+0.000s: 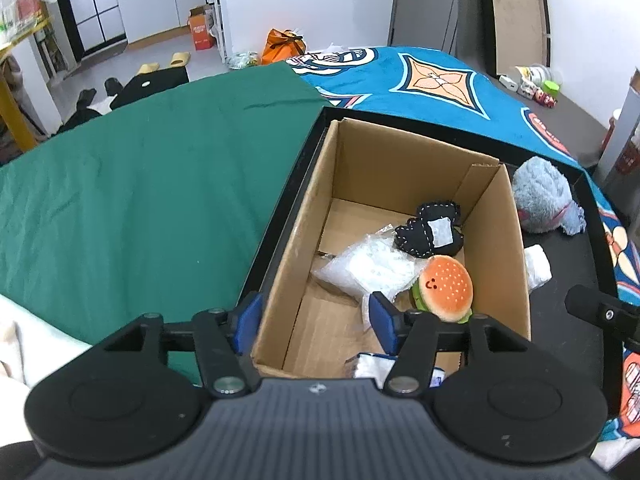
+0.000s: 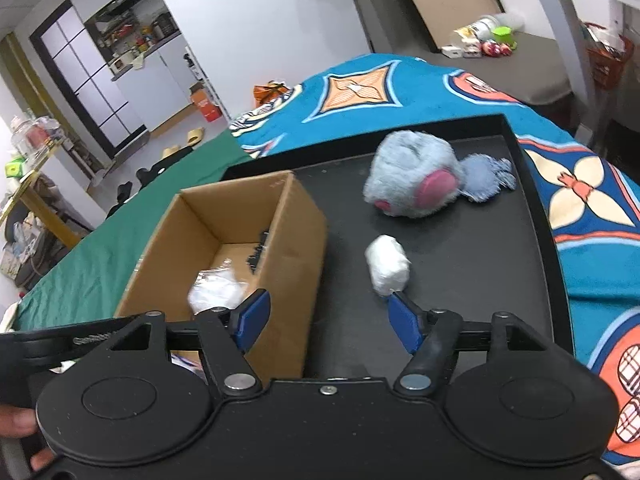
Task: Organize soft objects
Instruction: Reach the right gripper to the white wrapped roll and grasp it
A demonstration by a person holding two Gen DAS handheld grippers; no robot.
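We see the cardboard box (image 1: 400,216) standing open on the black tray (image 2: 480,280), against the tray's left edge. Inside it, in the left wrist view, lie a burger plush (image 1: 444,288), a black stitched felt toy (image 1: 432,228) at its 11 o'clock and touching it, and a clear plastic bag of white stuff (image 1: 368,268) at the burger's 9 o'clock. A second white packet with blue print (image 1: 372,368) shows at the box's near end, partly hidden behind our fingers.

Outside the box, on the tray floor, a grey-blue furry plush (image 2: 416,176) with pink patches lies at 1 o'clock from the box in the right wrist view, and a small white wrapped bundle (image 2: 388,266) lies at 6 o'clock from that plush, apart from it and near the box's right wall.

Our left gripper (image 1: 316,324) hangs over the near end of the box with its blue fingers (image 1: 248,322) spread wide and nothing between them. Our right gripper (image 2: 330,318) hovers over the tray, fingers (image 2: 406,326) also wide and bare; the white bundle sits just beyond its right fingertip.

The tray rests on a bed covered by a green sheet (image 1: 140,184) at 9 o'clock and a blue patterned blanket (image 2: 400,92) at 12 to 3 o'clock
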